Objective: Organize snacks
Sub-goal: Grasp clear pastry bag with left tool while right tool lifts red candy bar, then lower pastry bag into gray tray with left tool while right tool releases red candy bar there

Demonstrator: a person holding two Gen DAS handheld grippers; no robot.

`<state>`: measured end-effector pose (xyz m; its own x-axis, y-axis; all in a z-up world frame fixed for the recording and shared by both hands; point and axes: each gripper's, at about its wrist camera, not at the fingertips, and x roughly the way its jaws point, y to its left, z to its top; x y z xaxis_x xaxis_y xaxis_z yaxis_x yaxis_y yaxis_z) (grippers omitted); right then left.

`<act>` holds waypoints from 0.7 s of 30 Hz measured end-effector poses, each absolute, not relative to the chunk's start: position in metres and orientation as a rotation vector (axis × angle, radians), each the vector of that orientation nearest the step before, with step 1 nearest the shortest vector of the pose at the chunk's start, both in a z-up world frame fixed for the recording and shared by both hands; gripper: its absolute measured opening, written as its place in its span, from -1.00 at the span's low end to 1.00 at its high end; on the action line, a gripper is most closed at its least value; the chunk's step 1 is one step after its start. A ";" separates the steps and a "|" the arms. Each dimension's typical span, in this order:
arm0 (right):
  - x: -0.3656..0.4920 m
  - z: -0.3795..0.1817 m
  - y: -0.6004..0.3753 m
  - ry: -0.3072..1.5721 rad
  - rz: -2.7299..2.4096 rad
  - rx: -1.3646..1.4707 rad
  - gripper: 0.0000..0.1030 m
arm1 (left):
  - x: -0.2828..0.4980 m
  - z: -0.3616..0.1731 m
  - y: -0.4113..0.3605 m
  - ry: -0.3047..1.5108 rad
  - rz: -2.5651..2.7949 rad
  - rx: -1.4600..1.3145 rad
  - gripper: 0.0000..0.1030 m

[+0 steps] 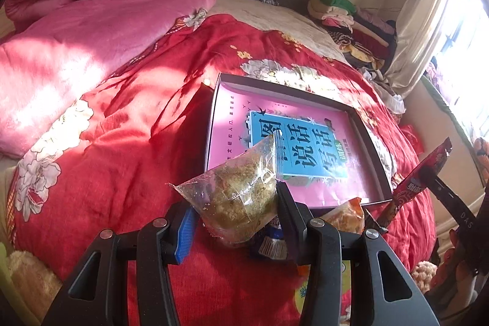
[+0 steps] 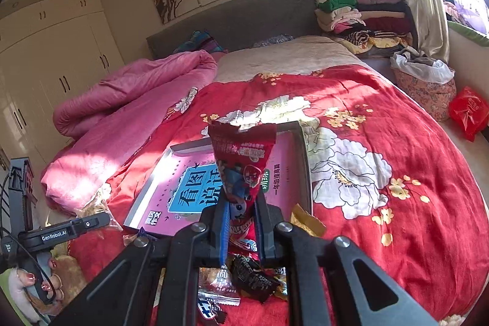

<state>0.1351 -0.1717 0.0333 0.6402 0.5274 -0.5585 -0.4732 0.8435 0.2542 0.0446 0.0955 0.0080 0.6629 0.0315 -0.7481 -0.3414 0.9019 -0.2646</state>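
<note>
My left gripper (image 1: 235, 200) is shut on a clear packet with a brown crumbly snack (image 1: 241, 191), held above the red bedspread. My right gripper (image 2: 241, 200) is shut on a red snack packet (image 2: 241, 161) that stands up between its fingers; the same red snack packet (image 1: 418, 182) shows at the right edge of the left wrist view. Beyond both lies a shallow dark-rimmed box (image 1: 308, 95) (image 2: 301, 148) with a pink and blue book cover as its floor. Several loose wrapped snacks (image 2: 244, 277) (image 1: 345, 216) lie on the bedspread under the grippers.
A rolled pink quilt (image 1: 91, 29) lies at the left of the bed. Folded clothes (image 2: 363, 17) are stacked by the grey headboard. A flowered fabric basket (image 2: 424, 84) and a red bag (image 2: 467, 112) sit at the bed's right side. A hand (image 2: 33, 280) holds the left gripper's handle.
</note>
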 end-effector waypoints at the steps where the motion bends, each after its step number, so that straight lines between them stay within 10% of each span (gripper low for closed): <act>1: 0.138 0.031 -0.168 0.673 0.576 0.078 -0.72 | 0.048 0.007 0.097 0.824 0.220 -0.406 -0.04; 21: 0.182 -0.020 -0.141 0.831 0.509 -0.038 -0.72 | 0.108 -0.020 0.092 0.887 0.218 -0.403 -0.04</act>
